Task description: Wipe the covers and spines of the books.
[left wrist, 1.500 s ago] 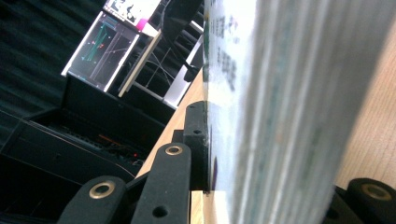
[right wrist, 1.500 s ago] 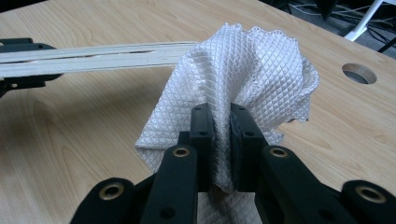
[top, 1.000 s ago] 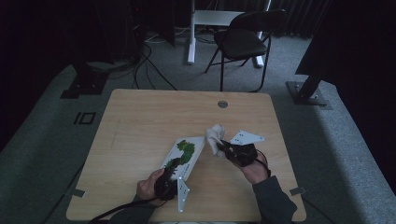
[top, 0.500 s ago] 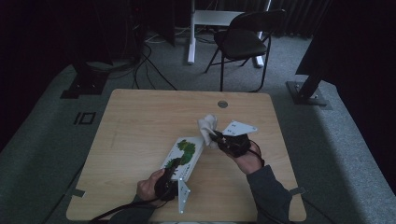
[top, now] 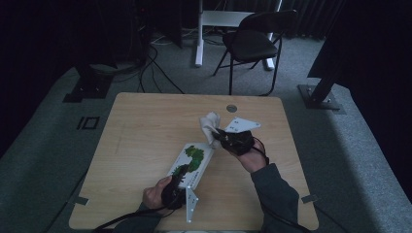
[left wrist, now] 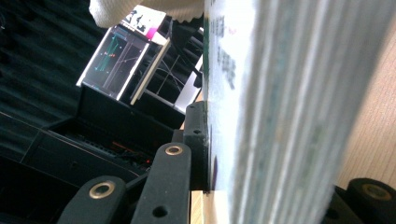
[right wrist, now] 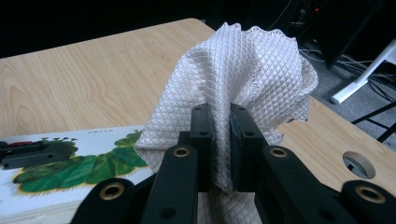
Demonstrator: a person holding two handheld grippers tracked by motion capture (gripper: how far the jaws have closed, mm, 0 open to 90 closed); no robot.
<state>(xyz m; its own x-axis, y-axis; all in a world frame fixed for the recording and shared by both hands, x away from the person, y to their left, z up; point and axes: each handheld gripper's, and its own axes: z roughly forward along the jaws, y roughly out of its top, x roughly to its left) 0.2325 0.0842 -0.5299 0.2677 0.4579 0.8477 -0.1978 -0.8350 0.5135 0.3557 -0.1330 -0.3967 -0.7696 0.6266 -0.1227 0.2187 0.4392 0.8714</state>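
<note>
Nearest the person, at the table's front edge in the high view, the left hand grips the left gripper, whose jaws are closed on the near end of a picture book. The book has a white cover with a green caterpillar-like drawing and lies flat on the wooden table, running away from the person toward the table's middle. In the left gripper view the book's page edges stand right against the camera, with one black jaw pressed flat to the cover beside them.

Farther in and to the right, the right hand holds the right gripper above the table, pointing toward the far end of the book. Its jaws are clamped on a white cloth with a diamond-quilted weave. In the right gripper view the cloth bunches up above the two jaws, which pinch a fold of it between them, and hangs just beyond the book's far end.

Behind the cloth a round cable hole sits near the table's far edge. Past the table, a black folding chair stands on the grey carpet
</note>
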